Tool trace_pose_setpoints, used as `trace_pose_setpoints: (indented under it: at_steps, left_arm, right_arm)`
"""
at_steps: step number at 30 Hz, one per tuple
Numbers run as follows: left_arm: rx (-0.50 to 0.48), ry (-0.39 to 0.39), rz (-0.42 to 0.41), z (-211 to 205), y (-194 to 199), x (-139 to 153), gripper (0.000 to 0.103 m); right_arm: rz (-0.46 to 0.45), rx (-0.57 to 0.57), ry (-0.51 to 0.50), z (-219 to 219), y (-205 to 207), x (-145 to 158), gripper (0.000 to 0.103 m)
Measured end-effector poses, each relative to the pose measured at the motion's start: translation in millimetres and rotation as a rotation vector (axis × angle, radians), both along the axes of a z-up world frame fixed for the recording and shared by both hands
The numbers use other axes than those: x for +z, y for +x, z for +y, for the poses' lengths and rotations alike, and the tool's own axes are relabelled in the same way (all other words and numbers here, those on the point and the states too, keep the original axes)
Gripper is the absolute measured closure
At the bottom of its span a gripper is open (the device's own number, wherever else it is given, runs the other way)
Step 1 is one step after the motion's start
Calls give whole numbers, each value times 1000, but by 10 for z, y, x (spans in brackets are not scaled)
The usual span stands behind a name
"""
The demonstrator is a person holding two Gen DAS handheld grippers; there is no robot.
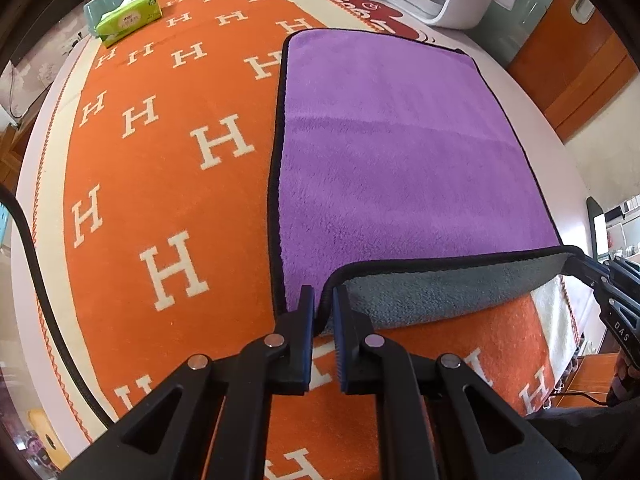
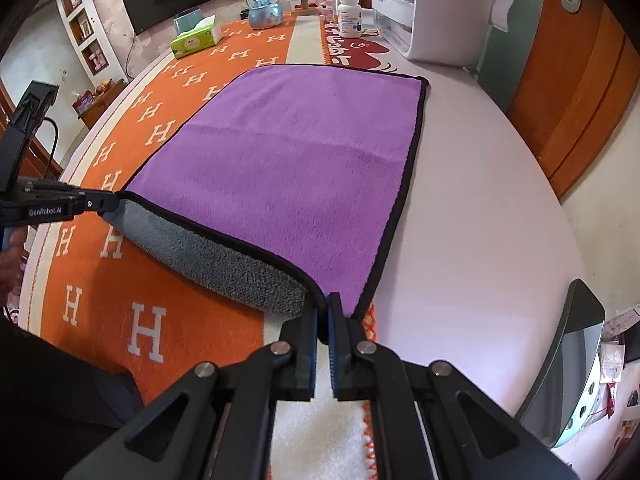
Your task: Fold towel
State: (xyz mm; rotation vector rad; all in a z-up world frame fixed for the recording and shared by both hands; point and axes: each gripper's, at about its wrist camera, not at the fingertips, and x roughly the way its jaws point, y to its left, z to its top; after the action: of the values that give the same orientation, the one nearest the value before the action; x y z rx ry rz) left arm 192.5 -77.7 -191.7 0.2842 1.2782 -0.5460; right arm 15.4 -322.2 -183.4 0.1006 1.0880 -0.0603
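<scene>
Currently, my left gripper [image 1: 323,300] pinches the near left corner of the purple plush towel with black piping and a grey underside [image 1: 400,152], its fingers pressed against the hem. My right gripper [image 2: 323,312] clamps the near right corner the same way, fingers squeezed tight on the black edge. Between the two corners the near hem is lifted off the surface, showing the grey underside, while the rest of the towel lies flat toward twelve o'clock.

The towel sits partly on the orange blanket patterned with white H letters [image 1: 160,152] and partly on the pale round tabletop [image 2: 480,200], which spreads toward three o'clock in the right wrist view. At eleven o'clock in the left wrist view lies a green pack of tissues [image 1: 128,16], with a blue glittery snow globe [image 2: 265,6] beyond it. Near twelve o'clock stands a white pill bottle [image 2: 349,16], and a white appliance [image 2: 424,8] sits at one o'clock.
</scene>
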Motion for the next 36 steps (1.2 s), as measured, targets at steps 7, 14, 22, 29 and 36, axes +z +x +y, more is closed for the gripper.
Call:
trace_pose_setpoints:
  at_steps: [7, 14, 22, 29, 36]
  left_arm:
    - [0, -1, -26, -73, 35, 219, 96]
    - [4, -11, -82, -180, 262, 574, 97]
    - [10, -64, -197, -372, 746, 958, 97]
    - [22, -102, -273, -590, 1165, 1144, 97]
    - [51, -132, -335, -774, 1530, 1121, 98]
  right_arm:
    - [-12, -4, -5, -41, 113, 183, 99]
    - [-73, -8, -15, -157, 340, 485, 99]
    - [-199, -1, -69, -354, 732, 853, 99]
    - [-292, -2, -130, -516, 1149, 1012, 99]
    - [-353, -14, -201, -670, 1547, 977, 99]
